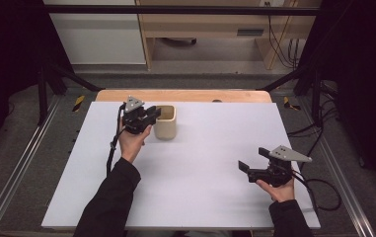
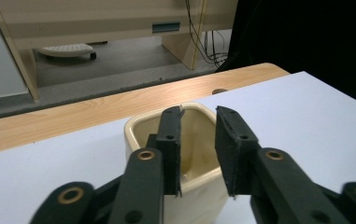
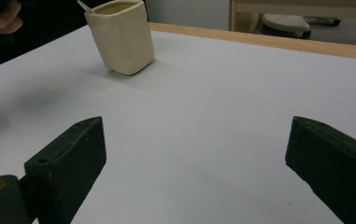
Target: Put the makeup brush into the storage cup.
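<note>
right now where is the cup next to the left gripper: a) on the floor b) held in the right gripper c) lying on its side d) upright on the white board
d: the cup stands upright, mouth up, on the white board, at the left gripper.

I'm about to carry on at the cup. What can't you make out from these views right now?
- Inside of the cup: left gripper view, the left gripper hides most of the bottom.
- Thin pale sliver at the cup's rim: right gripper view, too small and cut by the top edge to name.
- Whether anything is pinched: left gripper view, a gap shows between the jaws, contact unclear.
- Right gripper: jaws wide apart, nothing between them.
</note>
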Motion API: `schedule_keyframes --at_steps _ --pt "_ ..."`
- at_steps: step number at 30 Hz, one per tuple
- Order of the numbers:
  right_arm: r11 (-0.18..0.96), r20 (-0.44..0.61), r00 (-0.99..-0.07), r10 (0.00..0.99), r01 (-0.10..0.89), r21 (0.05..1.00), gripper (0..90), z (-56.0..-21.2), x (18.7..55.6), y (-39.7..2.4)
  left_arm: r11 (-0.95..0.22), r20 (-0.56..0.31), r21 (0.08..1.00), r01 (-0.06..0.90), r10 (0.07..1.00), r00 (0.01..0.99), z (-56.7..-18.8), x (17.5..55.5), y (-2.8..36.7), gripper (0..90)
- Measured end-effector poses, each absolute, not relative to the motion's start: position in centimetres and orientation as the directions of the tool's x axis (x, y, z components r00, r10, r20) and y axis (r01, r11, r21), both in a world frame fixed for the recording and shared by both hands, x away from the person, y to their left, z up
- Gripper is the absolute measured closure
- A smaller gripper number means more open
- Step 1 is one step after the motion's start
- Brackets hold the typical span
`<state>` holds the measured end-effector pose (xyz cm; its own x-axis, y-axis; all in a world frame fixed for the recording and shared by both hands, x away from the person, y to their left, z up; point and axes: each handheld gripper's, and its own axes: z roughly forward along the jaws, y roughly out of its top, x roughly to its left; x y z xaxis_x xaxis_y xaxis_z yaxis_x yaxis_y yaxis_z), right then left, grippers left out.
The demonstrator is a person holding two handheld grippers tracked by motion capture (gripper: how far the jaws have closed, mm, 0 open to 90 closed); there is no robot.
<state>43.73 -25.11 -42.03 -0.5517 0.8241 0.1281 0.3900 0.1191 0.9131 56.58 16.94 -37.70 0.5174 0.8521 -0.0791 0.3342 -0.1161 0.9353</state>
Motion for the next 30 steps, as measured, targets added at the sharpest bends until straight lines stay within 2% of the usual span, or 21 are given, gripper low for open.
schedule_keyframes --at_steps 3,9,14,30 --pt "0.118 0.127 -0.555 0.822 0.384 0.916 5.7 -41.9 43.7 -25.2 -0.109 -0.087 0.936 0.335 0.850 0.520 -37.1 55.6 17.7 59.9" --pt "0.115 0.123 -0.552 0.825 0.377 0.919 5.5 -41.8 43.6 -25.3 -0.088 -0.095 0.948 0.306 0.840 0.534 -36.2 53.9 18.9 47.2" --pt "0.104 0.130 -0.551 0.825 0.373 0.922 5.5 -41.7 43.5 -25.2 -0.123 -0.066 0.948 0.292 0.826 0.560 -36.0 52.2 19.9 37.7" --pt "0.099 0.127 -0.551 0.825 0.362 0.927 5.4 -41.5 43.3 -25.2 -0.151 -0.052 0.947 0.284 0.799 0.599 -36.9 48.0 22.1 19.1"
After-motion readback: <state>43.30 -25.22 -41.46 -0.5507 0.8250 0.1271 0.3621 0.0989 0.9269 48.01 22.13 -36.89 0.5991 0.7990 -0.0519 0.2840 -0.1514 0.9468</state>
